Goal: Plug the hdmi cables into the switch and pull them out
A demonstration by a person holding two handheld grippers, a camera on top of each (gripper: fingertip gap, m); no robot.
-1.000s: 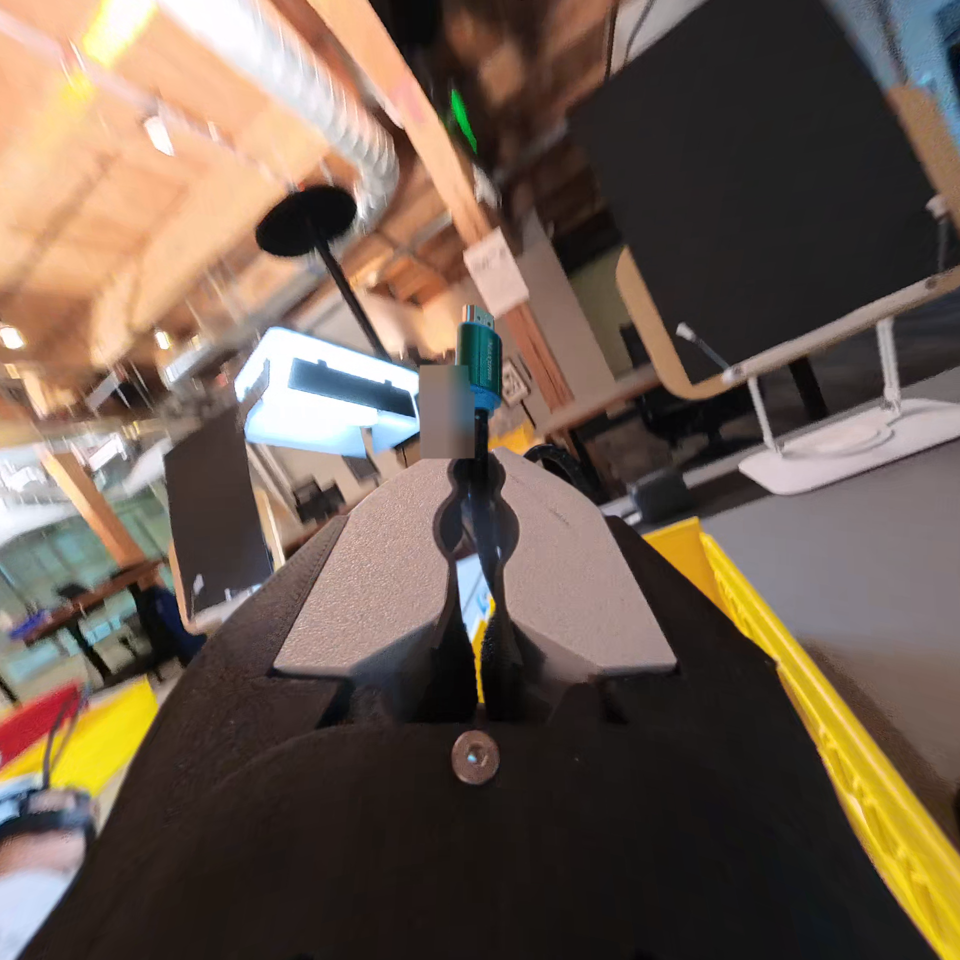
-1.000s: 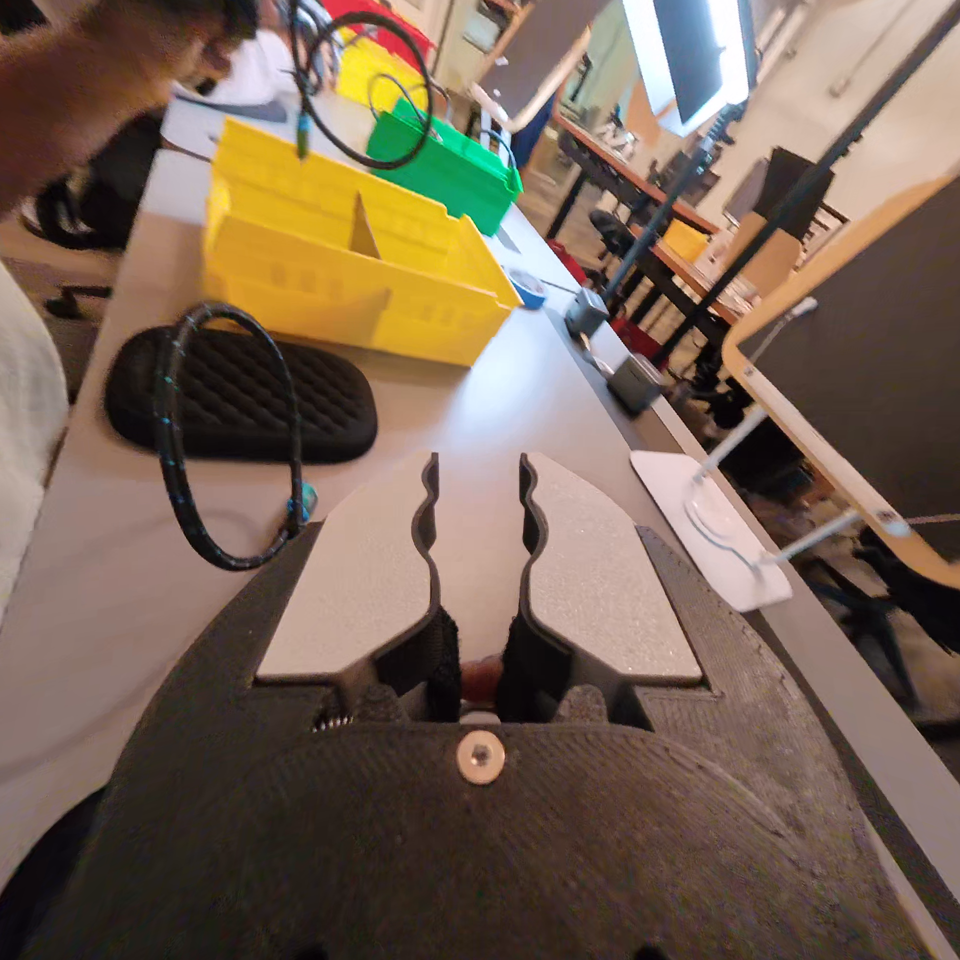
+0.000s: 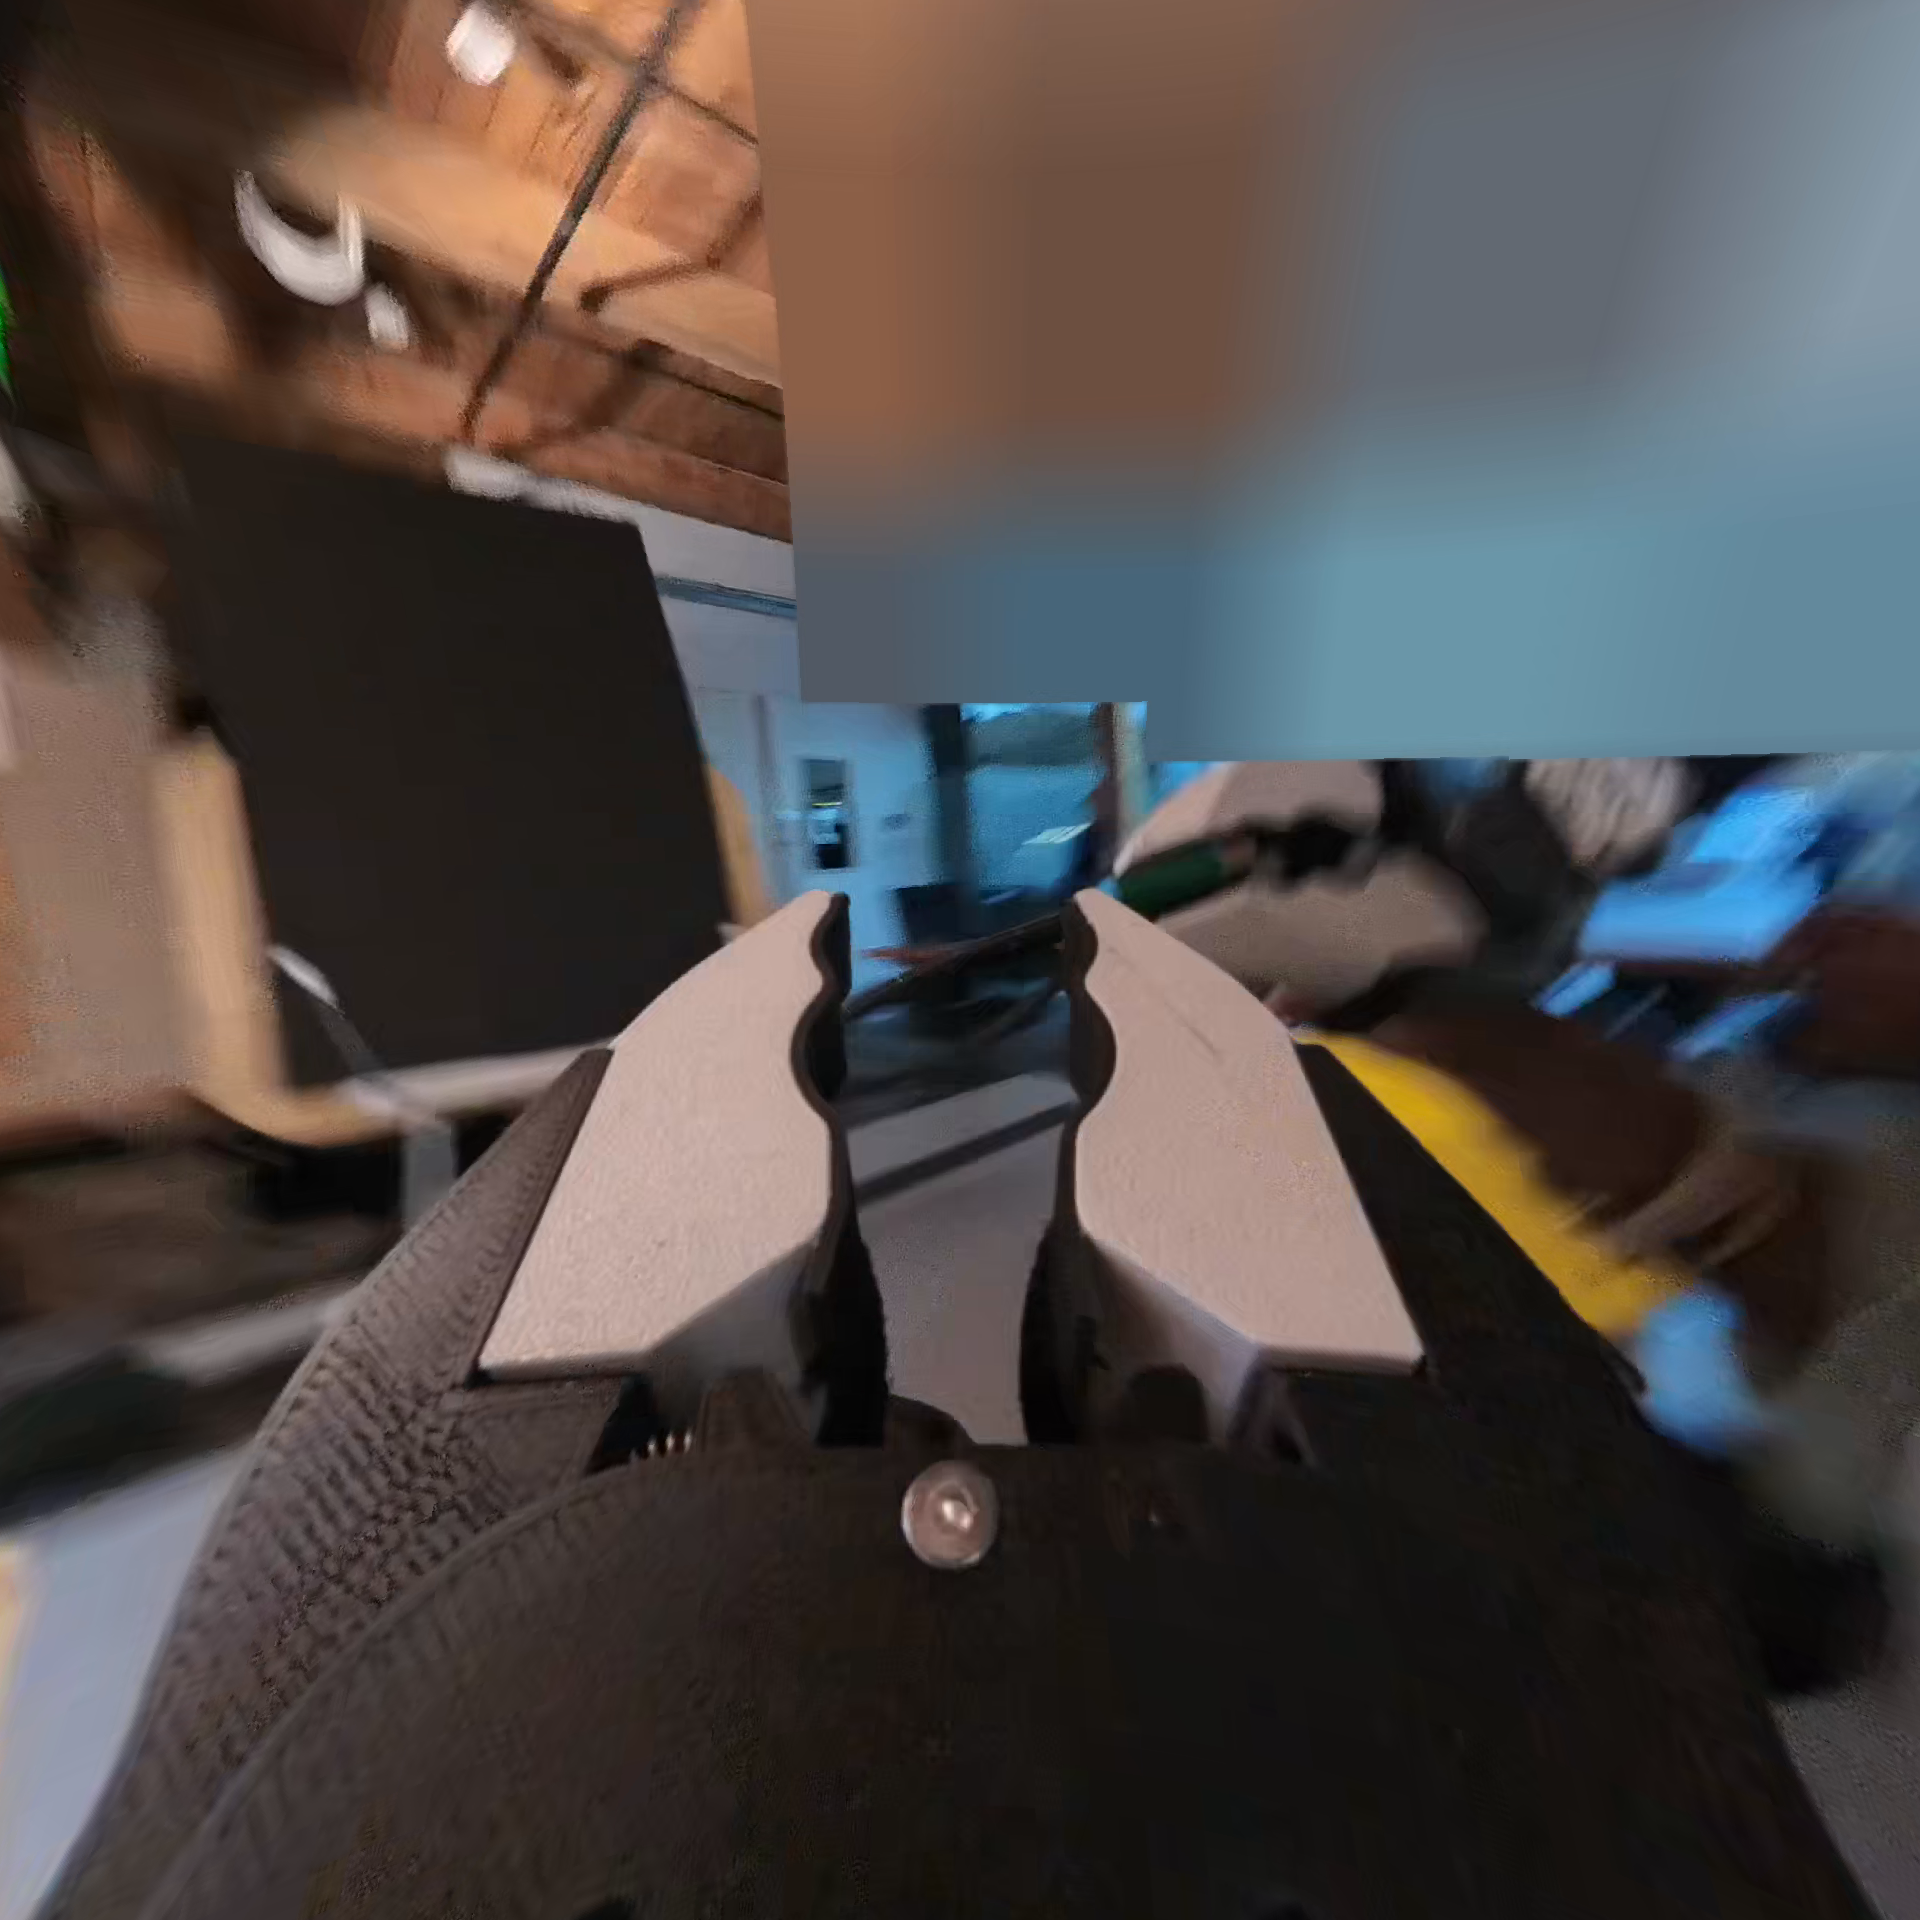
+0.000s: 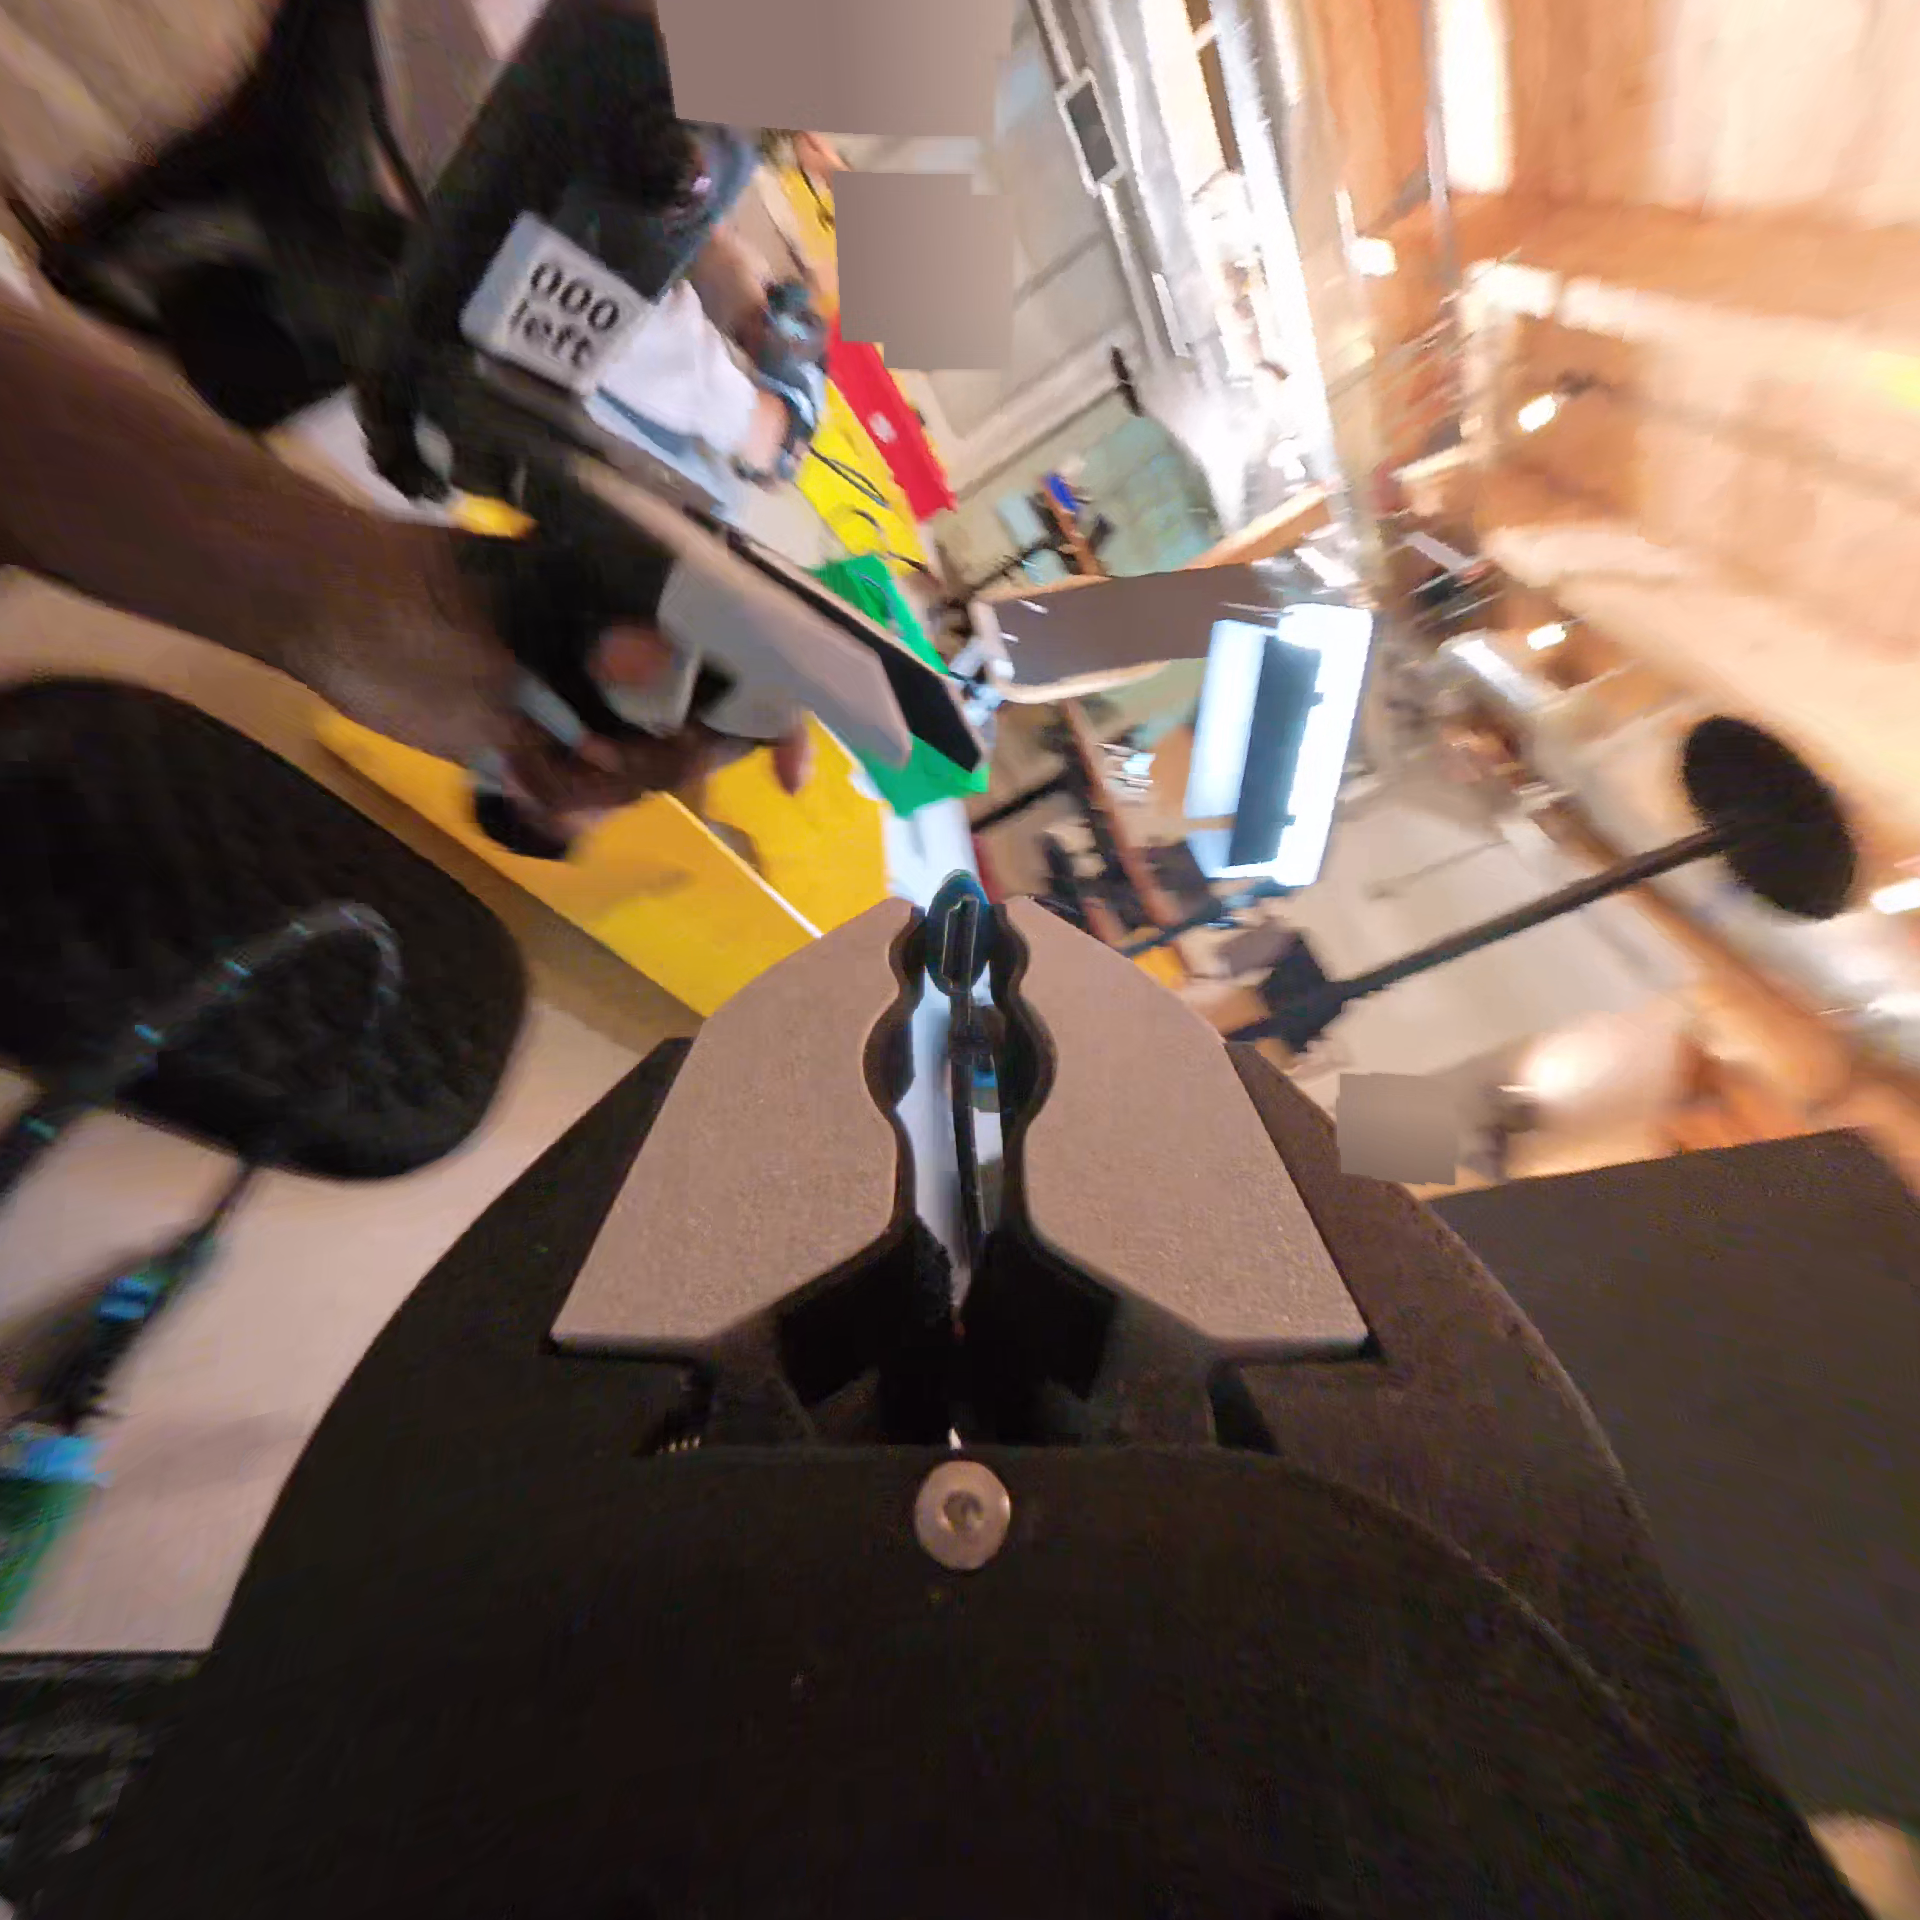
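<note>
so the hdmi cable (image 4: 957, 940) just swapped sides: my left tongs (image 3: 954, 914) are apart and empty, right tongs (image 4: 958, 920) now clamped on it, ready for plugging I'd guess.

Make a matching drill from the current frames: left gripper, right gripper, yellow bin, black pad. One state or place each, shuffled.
1. left gripper
2. right gripper
3. yellow bin
4. black pad

a. lies flat on the table, near side of the bin
b. shut on the HDMI cable
c. open, nothing between its fingers
d. beyond the pad, under the far gripper

Pairs: 1-c, 2-b, 3-d, 4-a
</note>
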